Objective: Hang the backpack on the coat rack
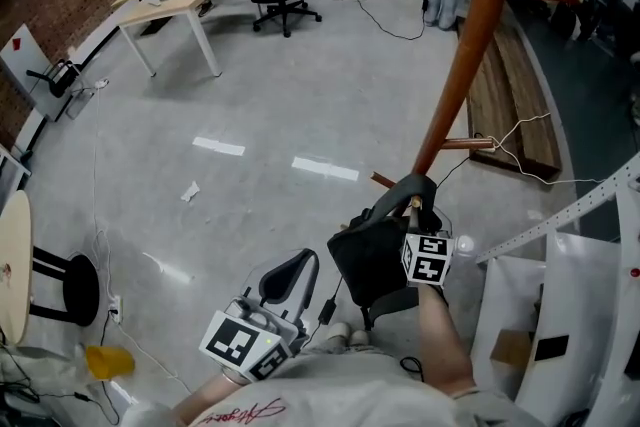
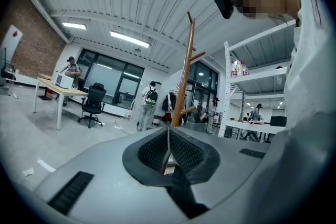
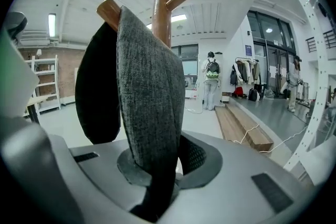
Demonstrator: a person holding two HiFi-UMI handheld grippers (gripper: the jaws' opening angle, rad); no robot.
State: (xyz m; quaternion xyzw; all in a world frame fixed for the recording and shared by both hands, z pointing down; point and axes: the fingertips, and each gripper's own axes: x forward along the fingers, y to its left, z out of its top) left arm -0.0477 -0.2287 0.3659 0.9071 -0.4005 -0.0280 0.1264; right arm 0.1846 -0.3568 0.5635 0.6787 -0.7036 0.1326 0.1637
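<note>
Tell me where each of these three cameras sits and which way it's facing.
Head view: on the person's head, facing steeply down at the floor and coat rack; shows the left tongs, right tongs, a forearm and white shirt.
Left gripper view: on the left tongs, facing level across the room toward the coat rack; the shirt fills its right side.
Right gripper view: on the right tongs, facing along the backpack strap they clamp, toward a peg; no body part is clear.
Shared: all three see the coat rack.
</note>
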